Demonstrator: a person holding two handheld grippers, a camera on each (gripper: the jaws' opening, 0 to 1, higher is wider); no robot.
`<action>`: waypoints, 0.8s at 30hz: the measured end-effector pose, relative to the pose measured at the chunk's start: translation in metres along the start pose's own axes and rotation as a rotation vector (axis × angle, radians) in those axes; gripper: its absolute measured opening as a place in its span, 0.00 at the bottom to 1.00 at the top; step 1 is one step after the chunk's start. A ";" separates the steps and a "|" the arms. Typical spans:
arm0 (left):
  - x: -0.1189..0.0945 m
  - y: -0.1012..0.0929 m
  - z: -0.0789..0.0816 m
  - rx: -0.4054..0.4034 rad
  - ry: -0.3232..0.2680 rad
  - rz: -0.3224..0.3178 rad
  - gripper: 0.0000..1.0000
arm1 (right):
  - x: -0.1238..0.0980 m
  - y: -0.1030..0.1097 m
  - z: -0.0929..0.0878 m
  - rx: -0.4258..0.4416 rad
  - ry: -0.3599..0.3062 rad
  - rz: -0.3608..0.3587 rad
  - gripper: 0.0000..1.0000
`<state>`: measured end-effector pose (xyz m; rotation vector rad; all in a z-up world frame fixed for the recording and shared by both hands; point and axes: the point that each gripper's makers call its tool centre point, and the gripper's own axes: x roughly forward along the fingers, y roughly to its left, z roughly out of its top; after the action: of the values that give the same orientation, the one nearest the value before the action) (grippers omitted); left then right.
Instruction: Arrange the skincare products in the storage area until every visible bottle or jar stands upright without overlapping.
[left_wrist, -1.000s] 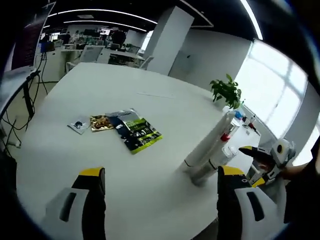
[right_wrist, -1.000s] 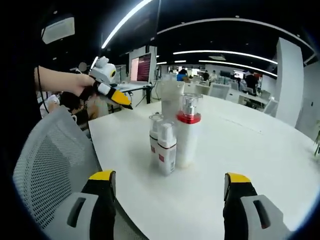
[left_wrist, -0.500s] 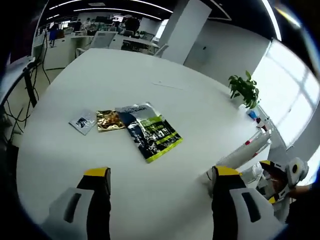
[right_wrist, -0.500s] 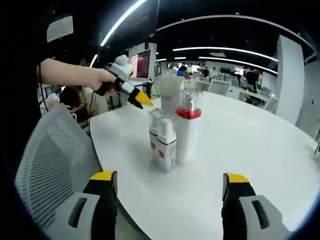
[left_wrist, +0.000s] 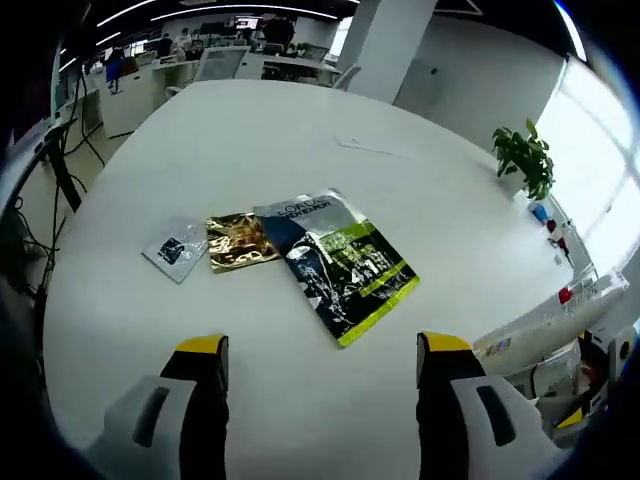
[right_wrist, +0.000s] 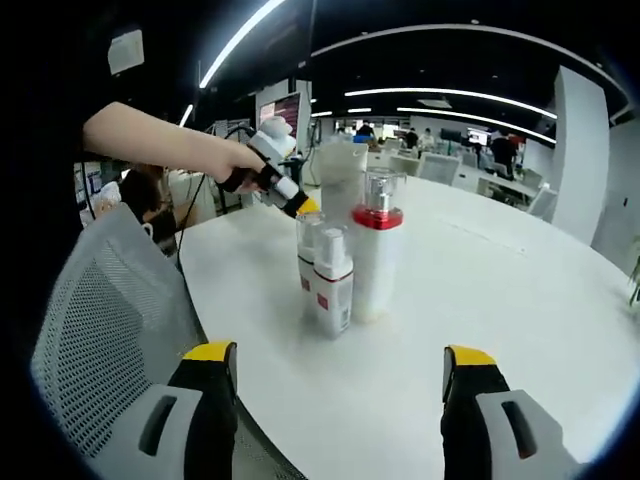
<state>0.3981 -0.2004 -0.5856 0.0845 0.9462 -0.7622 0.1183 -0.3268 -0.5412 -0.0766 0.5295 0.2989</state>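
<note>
A: Where are the bottles? We need them first.

B: In the right gripper view, a tight cluster at about 12 o'clock from our right gripper (right_wrist: 335, 400): two small pump bottles (right_wrist: 322, 276) in front, a tall red-collared bottle (right_wrist: 376, 262) just beside them, a pale tall container (right_wrist: 340, 178) behind. All upright, packed close; we can't tell whether they touch.

A: Jaws?

B: Right jaws wide apart, holding nothing. Left gripper (left_wrist: 320, 405) jaws also apart and empty in the left gripper view.

A: Why's the left one up there?

B: In the right gripper view it sits at 11 o'clock, tip right at the top of the cluster. We judge it's lining up to lift or separate a bottle. Its own view faces flat sachets (left_wrist: 235, 240) and a dark green packet (left_wrist: 340, 262) on the white table (left_wrist: 280, 130).

A: Room?

B: Cluster stands near the table edge at 9 o'clock, mesh chair (right_wrist: 95, 330) below. Open table toward 2 o'clock.
</note>
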 end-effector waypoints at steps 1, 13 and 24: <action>0.003 0.001 -0.001 0.000 0.014 0.006 0.67 | 0.000 0.000 0.001 -0.001 -0.003 -0.001 0.88; 0.024 0.005 -0.003 -0.003 0.046 0.061 0.60 | 0.001 0.001 -0.001 -0.001 0.006 0.003 0.87; 0.039 -0.003 0.015 0.003 0.005 0.095 0.52 | 0.001 0.000 -0.002 0.002 0.016 -0.002 0.86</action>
<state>0.4204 -0.2305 -0.6052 0.1339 0.9394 -0.6758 0.1176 -0.3271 -0.5435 -0.0778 0.5458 0.2957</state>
